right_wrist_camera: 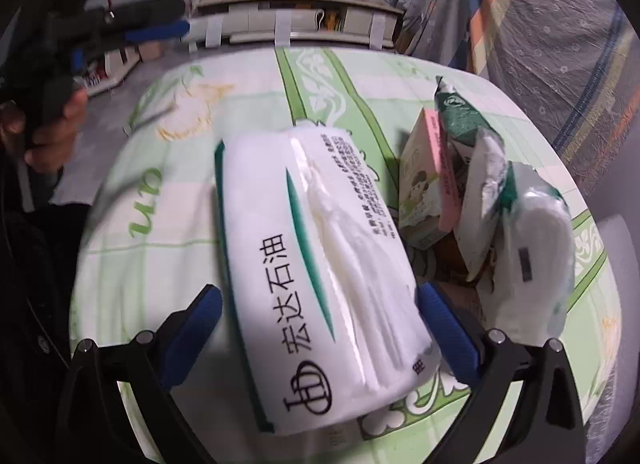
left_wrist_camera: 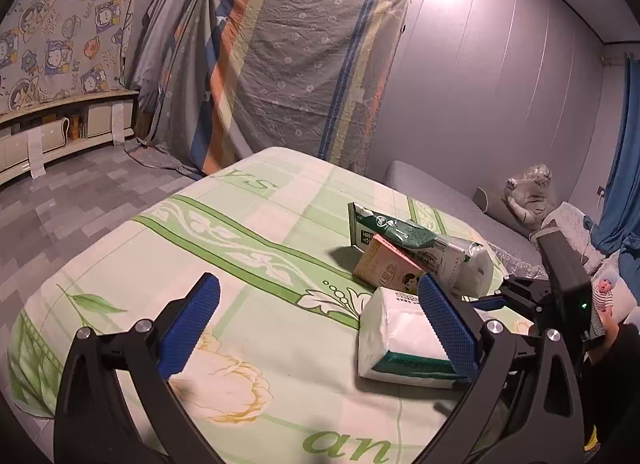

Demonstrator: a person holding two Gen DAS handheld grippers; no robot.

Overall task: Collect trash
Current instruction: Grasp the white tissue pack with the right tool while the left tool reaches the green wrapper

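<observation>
A white tissue pack point(right_wrist_camera: 320, 264) with green trim and black characters lies on the green floral cloth point(right_wrist_camera: 152, 232). My right gripper point(right_wrist_camera: 320, 328) is open with its blue fingers on either side of the pack; touching cannot be told. The pack also shows in the left wrist view point(left_wrist_camera: 400, 338). My left gripper point(left_wrist_camera: 320, 324) is open and empty above the cloth, its right finger point(left_wrist_camera: 448, 328) in front of the pack. Behind lie a pink carton point(left_wrist_camera: 390, 268), a green-and-white bag point(left_wrist_camera: 404, 234) and a white roll in wrap point(left_wrist_camera: 472, 266).
The right gripper's body point(left_wrist_camera: 560, 280) shows at the right of the left wrist view. The left gripper and the hand on it point(right_wrist_camera: 60, 104) show at the upper left of the right wrist view. A draped sheet point(left_wrist_camera: 288, 64), a low cabinet point(left_wrist_camera: 60, 132) and a grey sofa point(left_wrist_camera: 460, 200) surround the table.
</observation>
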